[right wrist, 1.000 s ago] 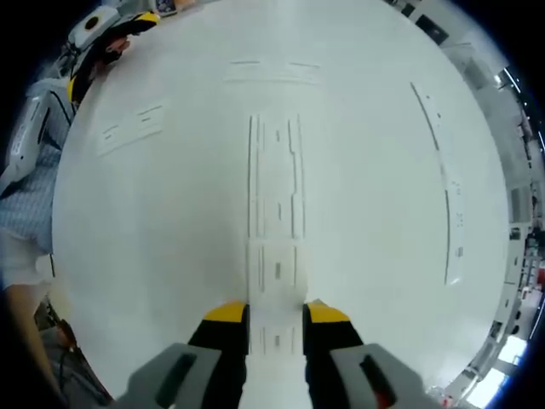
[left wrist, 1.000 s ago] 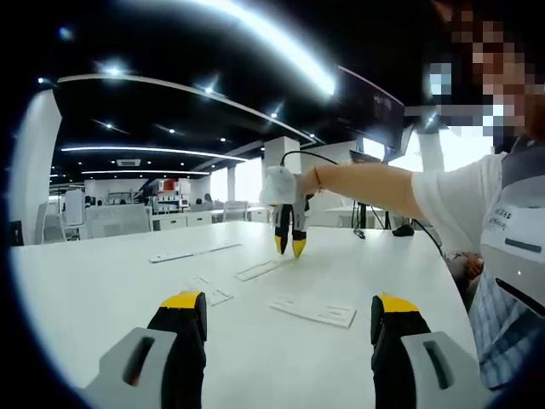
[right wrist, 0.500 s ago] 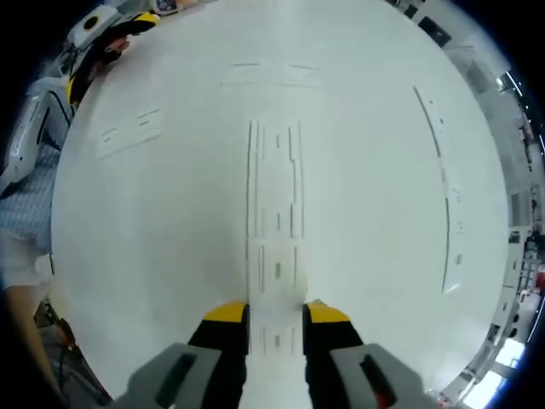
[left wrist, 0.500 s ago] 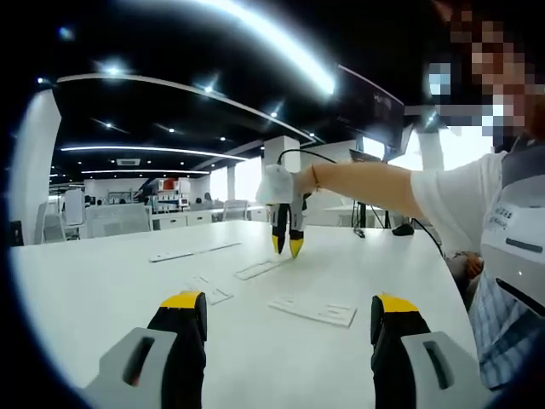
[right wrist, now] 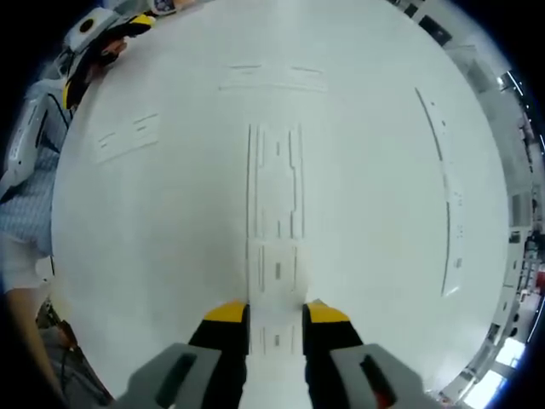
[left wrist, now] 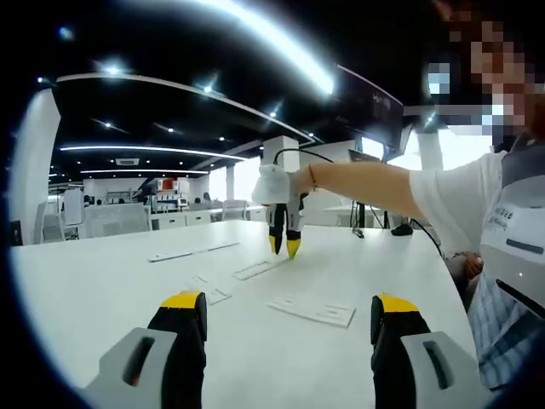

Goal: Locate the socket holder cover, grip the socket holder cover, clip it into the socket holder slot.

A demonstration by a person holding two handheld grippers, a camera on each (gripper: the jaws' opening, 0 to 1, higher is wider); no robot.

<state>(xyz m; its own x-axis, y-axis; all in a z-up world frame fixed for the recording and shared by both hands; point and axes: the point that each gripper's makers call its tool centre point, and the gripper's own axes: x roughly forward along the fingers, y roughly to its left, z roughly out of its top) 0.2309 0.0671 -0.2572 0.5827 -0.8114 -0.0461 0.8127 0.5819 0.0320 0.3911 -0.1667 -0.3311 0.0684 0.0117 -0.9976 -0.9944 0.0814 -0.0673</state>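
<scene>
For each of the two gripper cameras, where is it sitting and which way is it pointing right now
Left gripper view: low over the white table, looking level across it; own open left gripper, the person's outstretched arm.
Right gripper view: above the table, looking down; right gripper astride the long white strip, the person's shirt at left.
Shared: the right gripper hangs over that strip in the left view; the left gripper shows upper left in the right view.

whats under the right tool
A long white slotted strip lies flat on the white table below the right tool. Its near end is covered by the tool.
</scene>
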